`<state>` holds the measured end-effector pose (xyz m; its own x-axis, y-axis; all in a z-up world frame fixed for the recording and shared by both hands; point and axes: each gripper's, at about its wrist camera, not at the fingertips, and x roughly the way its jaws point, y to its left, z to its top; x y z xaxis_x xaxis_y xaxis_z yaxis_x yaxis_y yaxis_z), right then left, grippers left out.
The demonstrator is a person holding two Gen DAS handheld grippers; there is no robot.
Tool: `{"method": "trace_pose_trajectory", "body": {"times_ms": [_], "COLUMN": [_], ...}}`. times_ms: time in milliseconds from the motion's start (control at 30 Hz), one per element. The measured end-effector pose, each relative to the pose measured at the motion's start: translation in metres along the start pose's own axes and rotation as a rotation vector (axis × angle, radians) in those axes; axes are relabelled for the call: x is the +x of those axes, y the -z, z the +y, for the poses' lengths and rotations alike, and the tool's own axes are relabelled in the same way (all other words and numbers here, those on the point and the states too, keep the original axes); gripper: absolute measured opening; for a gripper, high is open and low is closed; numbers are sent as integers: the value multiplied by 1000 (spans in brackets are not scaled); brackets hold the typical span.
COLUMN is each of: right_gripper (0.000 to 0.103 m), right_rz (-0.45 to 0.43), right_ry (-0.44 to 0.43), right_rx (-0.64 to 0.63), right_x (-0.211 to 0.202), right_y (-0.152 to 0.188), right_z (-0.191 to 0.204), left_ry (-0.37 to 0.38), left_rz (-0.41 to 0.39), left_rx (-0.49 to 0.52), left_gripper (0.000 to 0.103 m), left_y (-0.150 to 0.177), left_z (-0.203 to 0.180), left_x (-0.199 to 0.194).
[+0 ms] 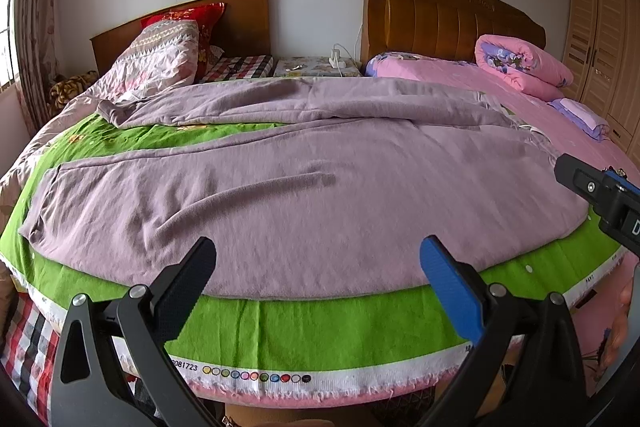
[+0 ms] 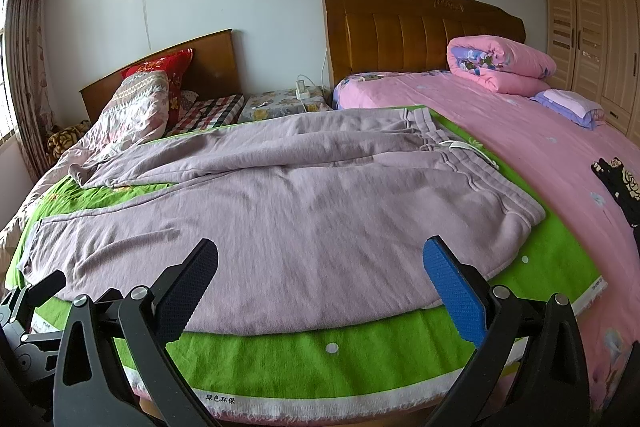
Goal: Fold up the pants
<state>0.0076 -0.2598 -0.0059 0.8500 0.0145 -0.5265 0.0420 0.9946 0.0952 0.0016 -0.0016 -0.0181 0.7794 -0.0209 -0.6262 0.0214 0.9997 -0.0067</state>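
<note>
Lilac pants [image 2: 288, 211] lie spread flat on the green cloth [image 2: 320, 367] over the bed, far leg crumpled, its cuff hard to make out. Left gripper [image 1: 318, 267] and right gripper [image 2: 320, 267] hover at the near edge, jaws wide apart, empty.

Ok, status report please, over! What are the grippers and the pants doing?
Left gripper open, empty. Right gripper open, empty. Purple pants spread out on green cloth, not yet folded. Nothing lying on them, over.
</note>
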Motion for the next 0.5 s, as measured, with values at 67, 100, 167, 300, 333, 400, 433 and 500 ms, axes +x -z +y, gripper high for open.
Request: {"method": "trace_pose_trajectory", "body": {"times_ms": [67, 100, 167, 300, 333, 400, 433, 500], "right_gripper": [99, 99, 99, 99, 99, 99, 99, 99], "right_rz": [1, 1, 2, 3, 3, 4, 4, 4], "right_ry": [0, 0, 0, 0, 0, 0, 0, 0], "right_rx": [0, 1, 0, 0, 0, 1, 1, 1], "right_x": [0, 0, -1, 3, 3, 3, 3, 3], "right_y": [-1, -1, 0, 1, 1, 0, -1, 0], "right_z": [0, 0, 1, 0, 0, 0, 0, 0], "left_ry": [0, 0, 0, 1, 1, 2, 2, 1], "left_rz": [4, 5, 7, 7, 8, 9, 10, 10], "left_rx": [-1, -1, -2, -2, -1, -1, -1, -1], "left_gripper": [102, 102, 102, 102, 102, 102, 102, 102], "left_y": [0, 0, 1, 1, 1, 2, 2, 2], "left_z": [0, 0, 0, 0, 1, 0, 1, 0], "left_x": [1, 1, 1, 1, 1, 2, 3, 3]}}
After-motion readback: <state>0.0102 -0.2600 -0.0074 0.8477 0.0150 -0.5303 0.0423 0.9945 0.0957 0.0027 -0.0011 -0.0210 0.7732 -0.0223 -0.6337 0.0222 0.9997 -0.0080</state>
